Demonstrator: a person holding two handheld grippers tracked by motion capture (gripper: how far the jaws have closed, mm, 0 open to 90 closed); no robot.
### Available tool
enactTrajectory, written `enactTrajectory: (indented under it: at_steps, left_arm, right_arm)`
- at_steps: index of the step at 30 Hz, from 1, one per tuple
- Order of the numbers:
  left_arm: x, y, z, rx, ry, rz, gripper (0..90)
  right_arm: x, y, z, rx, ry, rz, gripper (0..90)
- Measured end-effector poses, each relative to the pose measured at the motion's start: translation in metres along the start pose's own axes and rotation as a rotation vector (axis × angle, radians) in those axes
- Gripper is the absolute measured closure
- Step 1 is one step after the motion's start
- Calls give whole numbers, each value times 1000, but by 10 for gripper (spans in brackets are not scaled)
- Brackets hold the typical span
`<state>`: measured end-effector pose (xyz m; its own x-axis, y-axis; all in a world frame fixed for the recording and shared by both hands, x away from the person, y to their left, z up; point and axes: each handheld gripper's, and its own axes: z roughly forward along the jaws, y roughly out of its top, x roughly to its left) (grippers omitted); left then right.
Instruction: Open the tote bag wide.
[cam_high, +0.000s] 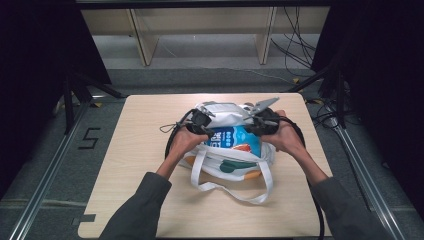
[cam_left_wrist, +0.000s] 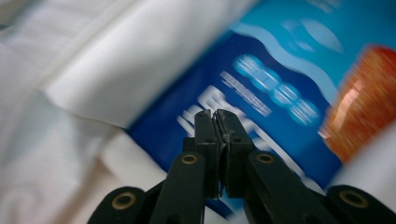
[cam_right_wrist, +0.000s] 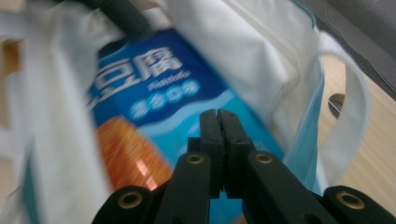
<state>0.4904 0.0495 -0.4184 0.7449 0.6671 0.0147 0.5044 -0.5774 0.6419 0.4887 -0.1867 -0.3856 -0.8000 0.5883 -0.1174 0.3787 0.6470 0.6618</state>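
Note:
A white tote bag (cam_high: 220, 113) lies in the middle of the wooden table (cam_high: 145, 150), its mouth spread. A blue snack packet (cam_high: 234, 140) with white lettering and an orange picture lies inside it. My left gripper (cam_high: 207, 129) sits at the left side of the bag's mouth and my right gripper (cam_high: 254, 129) at the right side. In the left gripper view my left gripper (cam_left_wrist: 217, 114) has its jaws together just over the packet (cam_left_wrist: 271, 84), beside white cloth (cam_left_wrist: 116, 70). My right gripper (cam_right_wrist: 218, 113) is likewise shut over the packet (cam_right_wrist: 154, 79). I see nothing pinched in either.
The bag's two long handles (cam_high: 265, 187) trail toward the table's front edge; one handle (cam_right_wrist: 352, 116) loops over bare wood (cam_right_wrist: 373, 158). Bare tabletop surrounds the bag. Beyond the far edge stand a wooden frame (cam_high: 145, 45), dark stands and cables (cam_high: 295, 50).

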Motion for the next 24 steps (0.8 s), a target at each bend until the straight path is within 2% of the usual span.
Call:
enactTrajectory:
  at_steps: [1, 2, 4, 5, 6, 8, 10, 12, 14, 16, 17, 18, 19, 20, 21, 22, 23, 24]
  left_arm:
    - [-6, -7, -1, 9, 3, 29, 869]
    - [-9, -13, -3, 29, -26, 32, 871]
    - [-14, -27, -5, 56, -51, 57, 876]
    - [-16, -33, -5, 52, -59, 60, 880]
    - [-18, -42, -6, 75, -77, 66, 882]
    - [-24, -56, -9, 105, -101, 91, 889]
    - [-29, -68, -10, 104, -123, 101, 892]
    - [-29, -72, -10, 96, -119, 79, 893]
    - [-32, -71, -12, 98, -103, 100, 893]
    - [-34, -67, -16, 72, -76, 93, 892]
    - [-33, -64, -18, 52, -69, 99, 889]
    - [-31, -57, -21, 17, -63, 78, 883]
    - [-27, -50, -22, -1, -58, 76, 878]
    - [-24, -41, -20, -17, -50, 50, 875]
    - [-21, -34, -19, -18, -45, 53, 871]
    - [-14, -21, -14, -7, -16, 42, 865]
    - [-7, -14, -7, -6, 8, 15, 863]
    - [-3, -11, -2, 6, 7, 1, 863]
  right_arm:
    - [-4, 5, 10, 6, -5, -8, 900]
    - [-8, 11, 23, 19, -28, -13, 898]
    - [-17, 15, 40, 44, -31, -8, 899]
    - [-23, 16, 49, 89, -57, -11, 900]
    - [-27, 16, 55, 137, -88, -2, 900]
    - [-40, 11, 71, 193, -137, 12, 900]
    - [-50, 2, 84, 258, -178, 48, 900]
    - [-58, -5, 90, 279, -183, 105, 900]
    - [-67, -11, 89, 273, -170, 143, 900]
    - [-65, -8, 78, 254, -174, 138, 900]
    - [-62, -5, 68, 224, -175, 138, 900]
    - [-62, -3, 60, 190, -160, 129, 900]
    - [-60, 0, 48, 130, -144, 123, 900]
    - [-55, 2, 39, 77, -141, 132, 900]
    - [-48, 3, 32, 47, -112, 113, 900]
    - [-43, 4, 28, 45, -96, 102, 900]
    - [-30, 3, 21, 72, -62, 83, 900]
    - [-24, -2, 19, 92, -52, 62, 900]
